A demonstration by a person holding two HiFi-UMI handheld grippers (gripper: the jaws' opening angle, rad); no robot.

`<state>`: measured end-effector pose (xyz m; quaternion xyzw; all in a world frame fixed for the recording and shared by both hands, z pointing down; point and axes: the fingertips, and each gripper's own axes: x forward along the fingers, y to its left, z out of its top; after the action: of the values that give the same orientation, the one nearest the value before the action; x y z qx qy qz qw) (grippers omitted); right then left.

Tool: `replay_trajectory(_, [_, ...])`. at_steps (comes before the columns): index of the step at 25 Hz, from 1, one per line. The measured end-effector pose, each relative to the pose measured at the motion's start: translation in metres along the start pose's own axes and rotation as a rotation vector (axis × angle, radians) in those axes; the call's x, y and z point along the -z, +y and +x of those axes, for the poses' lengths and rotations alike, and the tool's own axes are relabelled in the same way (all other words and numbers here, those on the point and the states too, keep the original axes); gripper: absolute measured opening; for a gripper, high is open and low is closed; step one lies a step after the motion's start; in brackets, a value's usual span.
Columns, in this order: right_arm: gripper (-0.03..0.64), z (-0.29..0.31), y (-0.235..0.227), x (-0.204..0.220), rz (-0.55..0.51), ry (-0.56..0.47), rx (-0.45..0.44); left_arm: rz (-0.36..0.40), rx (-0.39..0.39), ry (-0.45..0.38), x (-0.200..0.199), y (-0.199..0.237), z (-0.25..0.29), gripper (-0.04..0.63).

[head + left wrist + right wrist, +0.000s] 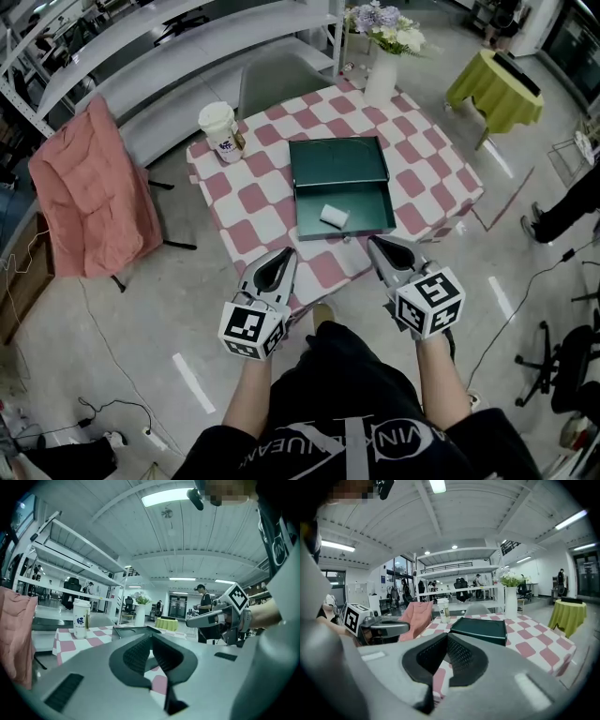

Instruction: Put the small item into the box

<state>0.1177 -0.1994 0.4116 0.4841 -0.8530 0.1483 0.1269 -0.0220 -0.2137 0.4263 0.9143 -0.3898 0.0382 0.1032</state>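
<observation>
A dark green box (366, 206) lies open on the pink-and-white checked table (253, 202), its lid flat behind it. A small white item (334, 216) rests inside the box near its front. Both grippers hang off the table's near edge, in front of the box and apart from it. My left gripper (284, 255) (151, 637) is shut with nothing between its jaws. My right gripper (375, 244) (446, 635) is also shut and empty. From the right gripper view only the box's (480, 629) outer wall shows, so the item is hidden.
A paper cup (220, 131) stands at the table's far left corner and a white vase of flowers (382, 66) at the far right. A pink cloth drapes a chair (94, 187) on the left. A grey chair (281, 84) stands behind the table, with a yellow-green table (494, 89) beyond.
</observation>
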Motion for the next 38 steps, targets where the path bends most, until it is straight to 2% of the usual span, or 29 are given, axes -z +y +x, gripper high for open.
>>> replay_trajectory(8, [0.006, -0.040, 0.011, -0.014, 0.134, -0.182, 0.032, 0.014, 0.012, -0.011, -0.006, -0.015, -0.026, 0.020])
replay_trajectory(11, [0.006, -0.053, 0.014, -0.015, 0.151, -0.218, 0.056, 0.010, 0.005, -0.022, -0.009, -0.018, -0.036, 0.020])
replay_trajectory(16, [0.006, -0.072, 0.025, -0.015, 0.129, -0.246, 0.076, 0.009, 0.010, -0.038, -0.012, -0.029, -0.049, 0.020])
replay_trajectory(22, [0.006, -0.083, 0.043, -0.012, 0.092, -0.245, 0.058, 0.007, 0.016, -0.038, -0.008, -0.039, -0.061, 0.020])
replay_trajectory(38, [0.006, -0.095, 0.051, -0.004, 0.108, -0.261, 0.061, 0.023, 0.004, -0.060, -0.012, -0.045, -0.072, 0.020])
